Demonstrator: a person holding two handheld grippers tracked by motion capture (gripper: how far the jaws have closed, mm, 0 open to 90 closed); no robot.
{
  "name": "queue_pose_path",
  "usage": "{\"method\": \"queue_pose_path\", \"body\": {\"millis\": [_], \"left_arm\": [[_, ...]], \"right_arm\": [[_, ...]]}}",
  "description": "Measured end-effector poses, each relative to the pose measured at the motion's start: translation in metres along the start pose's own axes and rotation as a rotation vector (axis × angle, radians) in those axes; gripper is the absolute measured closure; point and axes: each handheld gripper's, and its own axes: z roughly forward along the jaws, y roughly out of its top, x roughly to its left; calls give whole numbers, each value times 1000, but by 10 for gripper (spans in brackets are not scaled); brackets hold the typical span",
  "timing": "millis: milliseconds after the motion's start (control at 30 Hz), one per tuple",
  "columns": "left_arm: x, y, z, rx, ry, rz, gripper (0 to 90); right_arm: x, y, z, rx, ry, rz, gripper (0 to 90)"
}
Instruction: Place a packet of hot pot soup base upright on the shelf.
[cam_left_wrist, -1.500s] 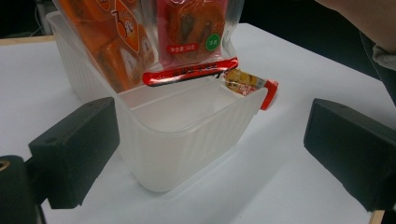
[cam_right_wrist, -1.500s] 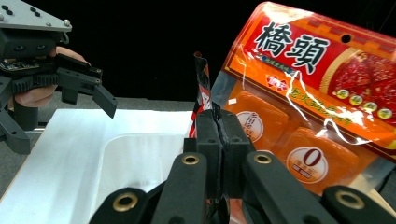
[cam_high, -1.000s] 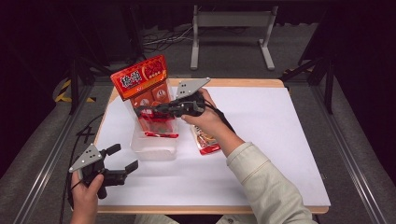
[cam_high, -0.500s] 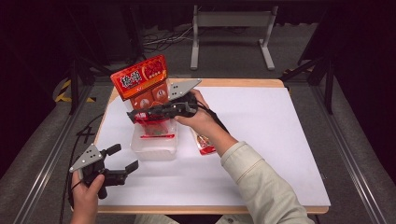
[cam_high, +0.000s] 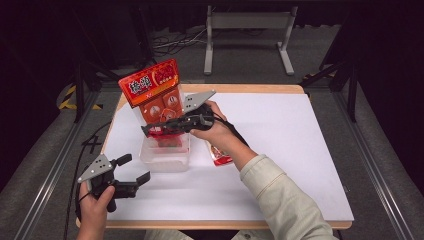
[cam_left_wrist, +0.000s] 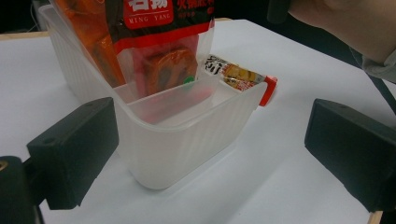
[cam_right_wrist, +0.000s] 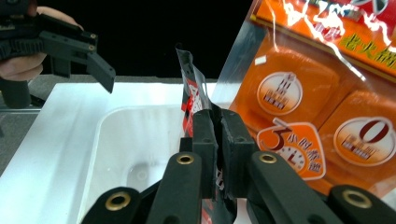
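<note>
Since the earlier frame the right gripper (cam_high: 146, 131) has carried its pinched red packet (cam_right_wrist: 192, 100) left over the clear tub (cam_high: 165, 161) at frame centre, with its jaws just easing though they still nip the packet, so the placing step is in hand and next needs lowering and a full release, while the left gripper (cam_high: 135, 170) waits spread at lower left.

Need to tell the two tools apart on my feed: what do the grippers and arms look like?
Both the left gripper and the right gripper are black, with blocky jaws, brass-coloured pivot rivets and a grey three-cornered plate on top. The right arm wears a pale beige sleeve.
</note>
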Motion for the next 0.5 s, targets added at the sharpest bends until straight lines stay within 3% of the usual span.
{"method": "queue_pose_path", "body": {"millis": [133, 233, 367, 500], "left_arm": [[0, 0, 1, 2, -1, -5, 38], [0, 0, 2, 5, -1, 1, 38], [0, 0, 3, 8, -3, 3, 38], [0, 1, 4, 10, -6, 1, 38]], "right_arm": [[2, -7, 0, 34, 6, 10, 818], [1, -12, -1, 43, 15, 36, 707], [0, -12, -6, 6, 21, 88, 537], [-2, -11, -13, -24, 14, 118, 488]]}}
